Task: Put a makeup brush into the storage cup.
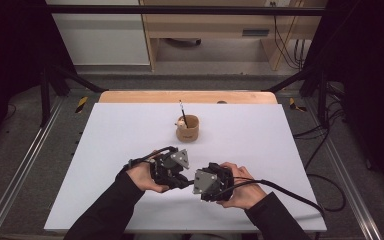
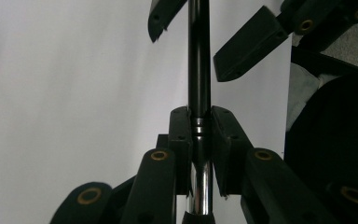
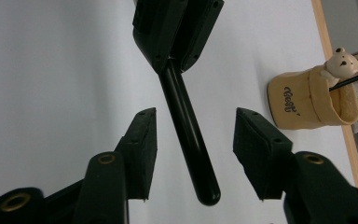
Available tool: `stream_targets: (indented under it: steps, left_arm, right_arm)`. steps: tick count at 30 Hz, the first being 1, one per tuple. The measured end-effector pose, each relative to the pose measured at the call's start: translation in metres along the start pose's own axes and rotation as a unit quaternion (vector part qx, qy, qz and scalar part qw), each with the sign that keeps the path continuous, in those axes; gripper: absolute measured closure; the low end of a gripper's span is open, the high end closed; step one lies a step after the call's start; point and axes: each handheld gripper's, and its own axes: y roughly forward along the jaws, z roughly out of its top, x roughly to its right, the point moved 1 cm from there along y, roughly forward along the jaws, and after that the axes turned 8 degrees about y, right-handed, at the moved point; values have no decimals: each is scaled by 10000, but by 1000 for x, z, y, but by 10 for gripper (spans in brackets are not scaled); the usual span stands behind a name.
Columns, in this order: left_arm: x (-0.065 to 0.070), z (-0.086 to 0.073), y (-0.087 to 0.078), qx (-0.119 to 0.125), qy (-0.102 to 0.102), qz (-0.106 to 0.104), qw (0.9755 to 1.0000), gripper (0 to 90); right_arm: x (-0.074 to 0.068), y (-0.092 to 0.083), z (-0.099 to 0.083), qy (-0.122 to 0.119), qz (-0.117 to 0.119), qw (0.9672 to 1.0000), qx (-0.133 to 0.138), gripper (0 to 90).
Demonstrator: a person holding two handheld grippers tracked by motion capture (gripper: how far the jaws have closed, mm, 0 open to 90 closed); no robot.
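Observation:
A black pen point(image 2: 199, 70) with a silver section near its lower end is clamped between the pads of my left gripper point(image 2: 199, 116), which is shut on it. In the right gripper view the pen's point(image 3: 186, 135) rounded black end sticks out of the left gripper point(image 3: 175, 37) and lies between the jaws of my right gripper point(image 3: 196, 116). Those jaws stand open, with a gap on each side of the pen. From the high view both hands hold the grippers tip to tip near the table's front middle, left gripper point(image 1: 184, 181) and right gripper point(image 1: 194, 186).
A tan cup point(image 1: 188, 129) with a small bear figure on its rim stands at the middle back of the white table point(image 1: 105, 150); a dark pen point(image 1: 182, 111) leans in it. Cables trail from both grippers toward the front right.

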Motion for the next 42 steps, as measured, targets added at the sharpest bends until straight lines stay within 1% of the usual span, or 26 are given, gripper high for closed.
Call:
stream_targets:
  steps: [3, 4, 5, 7, 8, 11, 13, 16, 18, 21, 23, 28, 30, 32, 33, 36, 38, 39, 41, 42]
  left_arm:
    - [1, 1, 0, 10, 63, -4, 10000, 786]
    - [1, 2, -1, -15, 96, -6, 10000, 786]
    - [1, 2, -1, 1, 83, -14, 10000, 786]
    - [1, 2, -1, -39, 130, -14, 9999, 785]
    - [2, 2, -2, -37, 129, -9, 9999, 786]
    - [1, 2, -2, -40, 137, -14, 9999, 785]
    - [1, 2, -2, -40, 138, -5, 9999, 786]
    - [1, 1, -2, -28, 123, -35, 9999, 786]
    - [1, 1, -3, -28, 117, -15, 9999, 785]
    - [0, 0, -3, 6, 118, -53, 9999, 785]
    - [0, 0, -4, 19, 104, -73, 9999, 785]
    - [1, 0, -4, 53, 98, -36, 9999, 783]
    - [0, -1, -5, 43, 126, -27, 9999, 781]
    - [0, -1, -6, 65, 115, -24, 9999, 778]
    - [1, -1, -6, 119, 65, -10, 9999, 774]
    - [1, -2, -6, 118, 62, -18, 9999, 765]
    - [-1, -2, -6, 63, 109, 1, 9999, 761]
    - [0, -2, -6, 116, 51, 4, 9999, 756]
    - [0, -2, -6, 118, 58, 17, 9999, 744]
    - [0, -3, -6, 145, 39, 45, 9999, 721]
  right_arm:
    - [-1, 1, 1, -51, 15, 10000, -26, 559]
    - [-1, 1, 1, -116, 10, 9999, -24, 573]
    - [-2, 2, 1, -101, -1, 9999, -15, 591]
    - [-3, 2, 1, -76, 27, 10000, -30, 620]
    - [-2, 2, 1, -151, 10, 9999, -34, 638]
    - [-2, 2, 1, -166, 57, 9998, -31, 675]
    - [-2, 3, 1, -230, 81, 9997, -15, 696]
    - [-3, 3, 2, -203, 110, 9997, -15, 719]
    - [-3, 3, 2, -224, 118, 9997, -14, 723]
    - [-3, 3, 2, -215, 135, 9997, 7, 728]
    - [-3, 3, 2, -251, 137, 9996, 8, 732]
    - [-3, 4, 1, -275, 187, 9994, 6, 749]
    - [-3, 4, 1, -276, 214, 9994, 3, 757]
    - [-3, 5, 1, -269, 260, 9993, -6, 768]
    - [-3, 5, 1, -293, 255, 9992, -20, 774]
    - [-4, 6, 1, -303, 342, 9990, -17, 792]
    - [-4, 7, 0, -270, 376, 9989, -46, 795]
    - [-5, 7, 0, -208, 397, 9990, -61, 795]
    - [-4, 7, 1, -190, 424, 9989, -64, 796]
    - [-4, 7, 1, -190, 429, 9989, -69, 796]
